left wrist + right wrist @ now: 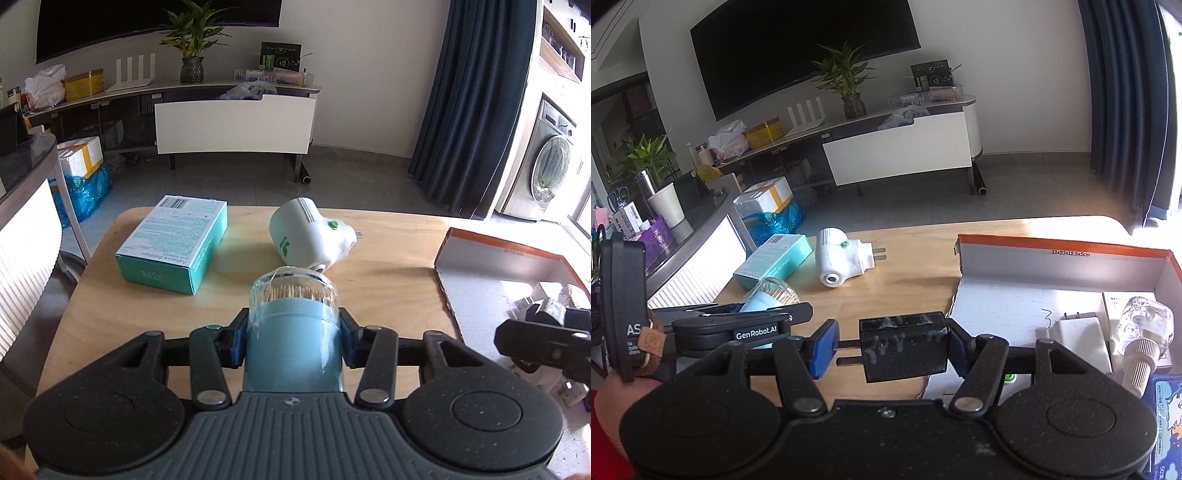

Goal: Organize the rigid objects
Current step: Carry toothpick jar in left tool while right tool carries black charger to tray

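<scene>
Left gripper [293, 334] clamps a toothpick jar [293, 332] above the table [388, 280], mid-front. Right gripper [890, 349] pinches a black plug [905, 345] at the box [1063, 245] near edge. Bare wood between white plug-in [314, 234] and box. Only right view shows box contents: charger [1078, 341], glass bottle [1143, 325]. Teal carton [173, 243] sits back-left.

Two plugs [905, 347] [1075, 341] (one black), one teal box [173, 242].
</scene>
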A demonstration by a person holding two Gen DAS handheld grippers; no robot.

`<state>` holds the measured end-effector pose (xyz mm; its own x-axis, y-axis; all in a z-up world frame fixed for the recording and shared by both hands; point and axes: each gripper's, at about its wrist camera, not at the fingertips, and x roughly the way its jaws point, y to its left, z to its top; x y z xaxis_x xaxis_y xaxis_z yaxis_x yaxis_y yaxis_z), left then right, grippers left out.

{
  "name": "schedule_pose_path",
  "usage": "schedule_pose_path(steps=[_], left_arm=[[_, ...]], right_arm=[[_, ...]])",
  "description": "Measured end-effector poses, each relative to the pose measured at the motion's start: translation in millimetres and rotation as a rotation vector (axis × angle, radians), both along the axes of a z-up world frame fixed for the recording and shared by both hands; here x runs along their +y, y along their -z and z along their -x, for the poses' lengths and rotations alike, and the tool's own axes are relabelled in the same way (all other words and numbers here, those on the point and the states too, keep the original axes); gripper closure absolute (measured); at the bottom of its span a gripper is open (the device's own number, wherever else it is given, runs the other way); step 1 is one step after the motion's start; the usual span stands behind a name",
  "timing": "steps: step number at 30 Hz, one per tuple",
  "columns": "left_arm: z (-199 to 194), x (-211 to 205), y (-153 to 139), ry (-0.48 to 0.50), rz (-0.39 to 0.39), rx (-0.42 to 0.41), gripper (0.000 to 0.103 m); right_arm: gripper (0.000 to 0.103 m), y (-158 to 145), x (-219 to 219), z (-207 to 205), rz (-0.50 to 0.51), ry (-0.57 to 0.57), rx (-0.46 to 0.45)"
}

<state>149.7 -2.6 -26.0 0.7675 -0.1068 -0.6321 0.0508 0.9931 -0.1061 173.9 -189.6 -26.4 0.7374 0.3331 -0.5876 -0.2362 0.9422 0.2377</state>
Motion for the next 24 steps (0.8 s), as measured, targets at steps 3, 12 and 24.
schedule_pose_path(steps=[3, 12, 24], left_arm=[[18, -2, -13, -0.026, 0.018, 0.001, 0.056], [59, 0, -39, -0.095, -0.014, 0.003, 0.056], [92, 2, -59, -0.11, -0.011, -0.048, 0.056]], right_arm=[[0.029, -6, 4, 9, -0.001, -0.008, -0.006], [0.029, -31, 24, 40, 0.027, -0.031, -0.043], [0.029, -50, 35, 75, 0.096, 0.008, -0.029]])
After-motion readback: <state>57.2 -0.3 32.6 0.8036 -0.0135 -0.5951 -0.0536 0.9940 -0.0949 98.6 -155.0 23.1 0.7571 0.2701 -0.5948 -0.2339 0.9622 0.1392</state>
